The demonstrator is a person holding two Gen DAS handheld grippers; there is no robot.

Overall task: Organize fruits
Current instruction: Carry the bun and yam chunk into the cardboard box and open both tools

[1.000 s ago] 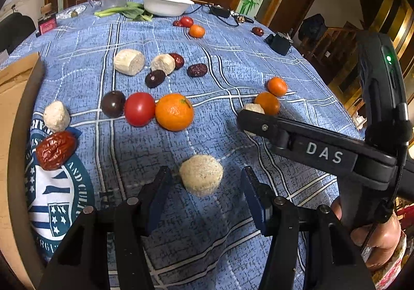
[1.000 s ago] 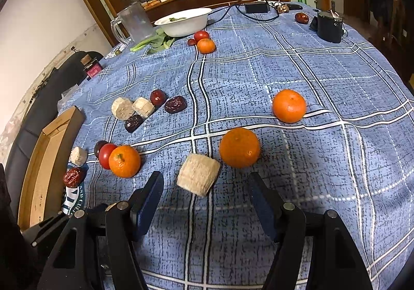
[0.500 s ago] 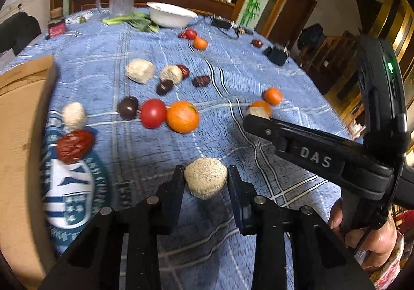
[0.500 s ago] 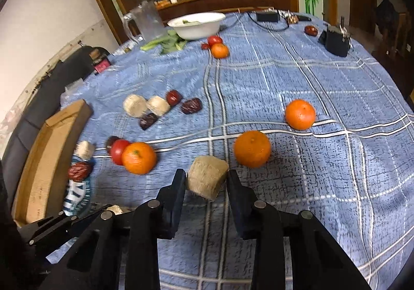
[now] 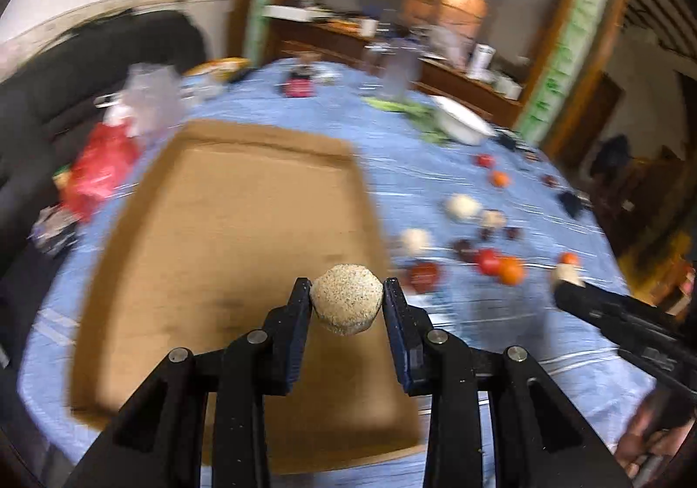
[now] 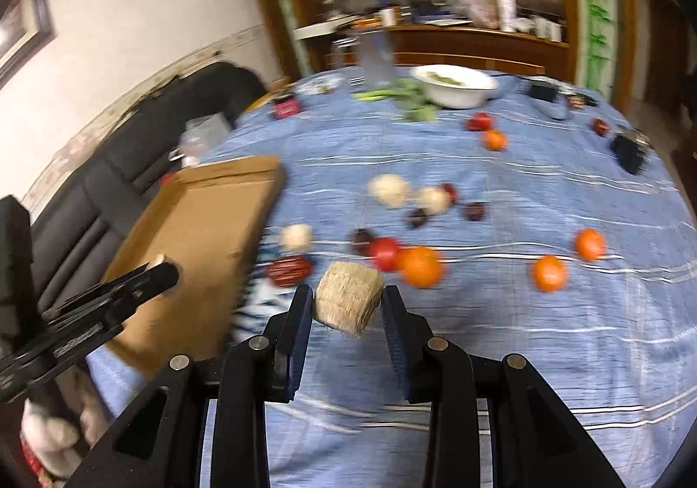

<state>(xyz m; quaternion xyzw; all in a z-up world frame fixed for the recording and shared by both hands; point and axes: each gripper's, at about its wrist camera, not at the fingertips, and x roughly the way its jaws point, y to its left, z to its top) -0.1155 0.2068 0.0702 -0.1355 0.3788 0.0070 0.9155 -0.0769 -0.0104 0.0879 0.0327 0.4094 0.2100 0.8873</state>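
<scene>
My left gripper (image 5: 347,298) is shut on a pale speckled round piece (image 5: 346,298) and holds it in the air above the brown cardboard tray (image 5: 209,227). My right gripper (image 6: 347,304) is shut on a pale ribbed cylinder piece (image 6: 348,303), lifted above the blue cloth beside the tray (image 6: 196,235). Oranges (image 6: 419,266), a red tomato (image 6: 384,253), dark dates (image 6: 289,270) and more pale pieces (image 6: 389,190) lie on the cloth. The same fruit shows blurred in the left wrist view (image 5: 501,266).
A white bowl (image 6: 453,85), green stalks (image 6: 392,96) and a clear jug (image 6: 374,57) stand at the far side. Black items (image 6: 627,148) lie at the far right. A red bag (image 5: 100,170) and a dark sofa (image 6: 130,157) are left of the table.
Both grippers closed on their pale pieces and lifted them off the cloth. Both swung left, the left one over the cardboard tray. The views are motion blurred.
</scene>
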